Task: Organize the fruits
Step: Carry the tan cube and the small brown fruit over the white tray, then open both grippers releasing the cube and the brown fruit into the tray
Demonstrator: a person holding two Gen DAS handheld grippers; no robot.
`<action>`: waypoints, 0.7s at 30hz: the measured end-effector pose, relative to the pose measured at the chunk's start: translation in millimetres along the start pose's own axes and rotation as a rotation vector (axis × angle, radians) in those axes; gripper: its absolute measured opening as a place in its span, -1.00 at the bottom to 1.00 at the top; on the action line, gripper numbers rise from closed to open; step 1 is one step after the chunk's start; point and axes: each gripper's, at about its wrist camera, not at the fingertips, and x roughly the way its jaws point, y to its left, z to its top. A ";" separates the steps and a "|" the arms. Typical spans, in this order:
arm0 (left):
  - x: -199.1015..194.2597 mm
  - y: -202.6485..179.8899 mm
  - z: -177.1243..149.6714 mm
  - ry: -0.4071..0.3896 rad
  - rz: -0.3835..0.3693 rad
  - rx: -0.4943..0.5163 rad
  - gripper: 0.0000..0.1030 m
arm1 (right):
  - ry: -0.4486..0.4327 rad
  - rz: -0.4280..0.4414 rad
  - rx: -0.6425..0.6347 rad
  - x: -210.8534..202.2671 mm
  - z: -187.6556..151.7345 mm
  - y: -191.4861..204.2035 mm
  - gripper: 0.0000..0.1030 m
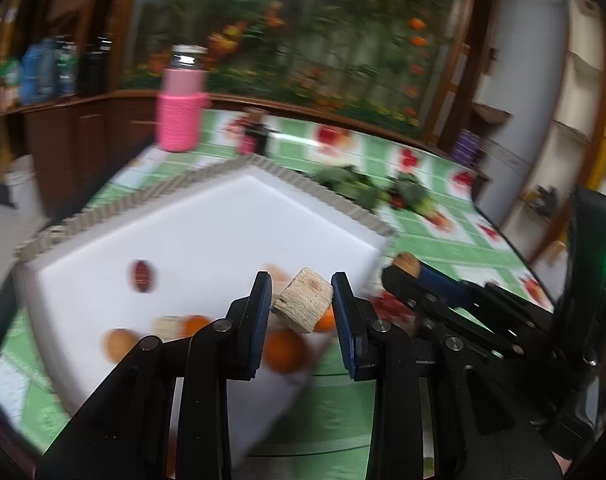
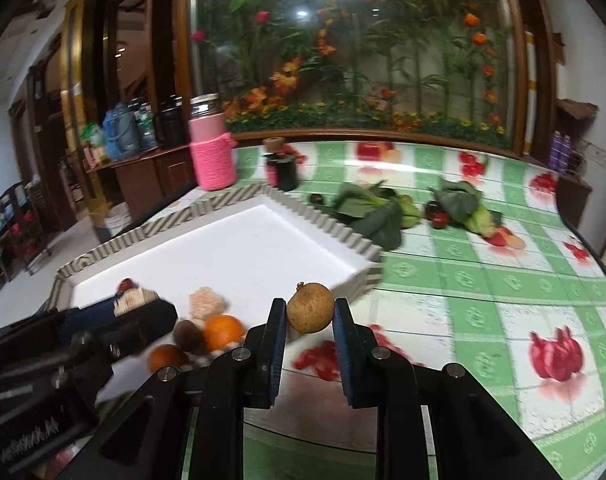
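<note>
My left gripper [image 1: 302, 298] is shut on a pale beige block-shaped piece [image 1: 303, 305] and holds it above the near corner of the white tray [image 1: 207, 224]. My right gripper [image 2: 309, 314] is shut on a round brown fruit [image 2: 310, 307] just off the tray's [image 2: 239, 248] near right corner. In the tray lie oranges [image 1: 283, 350] [image 2: 223, 332], a dark red fruit [image 1: 142, 276], a brown fruit [image 2: 187, 335] and a pale pink piece [image 2: 207, 302]. The right gripper shows at the right of the left wrist view [image 1: 403, 268]; the left gripper shows at the left of the right wrist view [image 2: 143, 304].
The table has a green checked cloth [image 2: 483, 280]. Leafy greens [image 2: 375, 208] and small dark fruits [image 2: 439, 218] lie behind the tray. A pink-sleeved jar [image 2: 213, 152] and a small dark bottle [image 2: 281, 168] stand at the back.
</note>
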 end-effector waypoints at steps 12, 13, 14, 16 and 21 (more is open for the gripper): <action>-0.1 36.3 -13.0 0.057 0.204 -0.079 -0.42 | 0.065 0.129 -0.134 26.8 5.1 51.3 -0.57; -1.1 36.7 -13.9 0.055 0.211 -0.080 -0.42 | 0.067 0.135 -0.136 27.3 5.0 52.6 -0.57; -1.2 38.0 -14.2 0.056 0.215 -0.084 -0.42 | 0.073 0.147 -0.140 28.1 4.8 53.8 -0.57; -1.1 38.9 -14.9 0.058 0.228 -0.087 -0.42 | 0.089 0.167 -0.146 31.4 4.6 54.8 -0.55; -6.2 39.0 -16.1 0.034 0.235 -0.083 -0.13 | 0.076 0.195 -0.122 27.7 4.5 49.7 -0.42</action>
